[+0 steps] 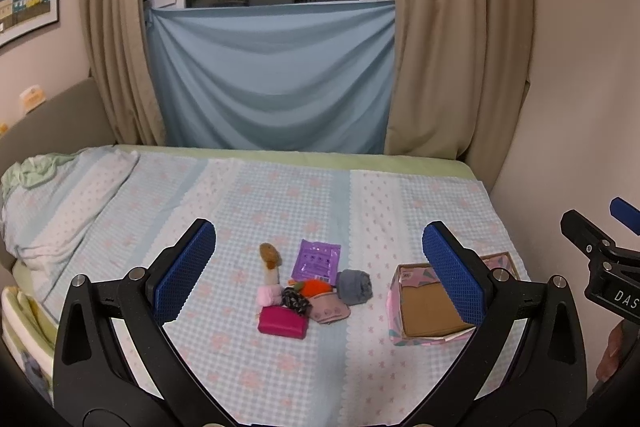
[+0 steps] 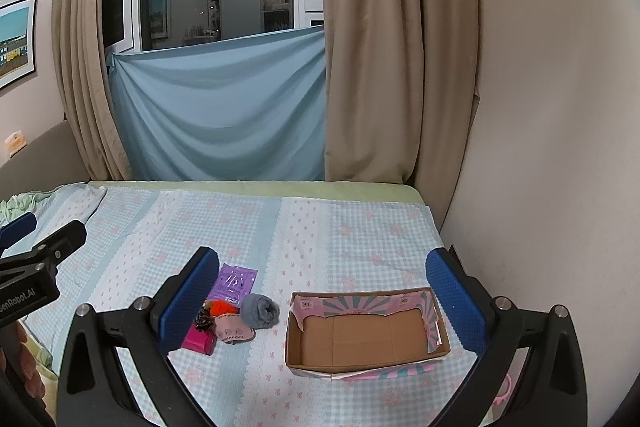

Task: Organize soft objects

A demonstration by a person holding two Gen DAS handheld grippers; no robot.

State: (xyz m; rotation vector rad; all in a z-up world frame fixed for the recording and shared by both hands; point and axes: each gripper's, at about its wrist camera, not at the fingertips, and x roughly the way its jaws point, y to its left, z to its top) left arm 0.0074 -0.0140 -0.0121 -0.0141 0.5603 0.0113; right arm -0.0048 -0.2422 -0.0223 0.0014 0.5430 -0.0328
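You hold the left gripper (image 1: 319,269) and right gripper (image 2: 322,301) spread wide and empty above the checked bedspread (image 1: 280,203), the cluster of small soft items (image 1: 308,291) lying beside the empty open cardboard box (image 2: 362,337) awaiting them.

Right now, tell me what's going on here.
A person holds two grippers above a bed; the left gripper and right gripper are both open and empty. A pile of soft objects lies untouched beside an empty cardboard box. Nothing has been sorted into it yet.
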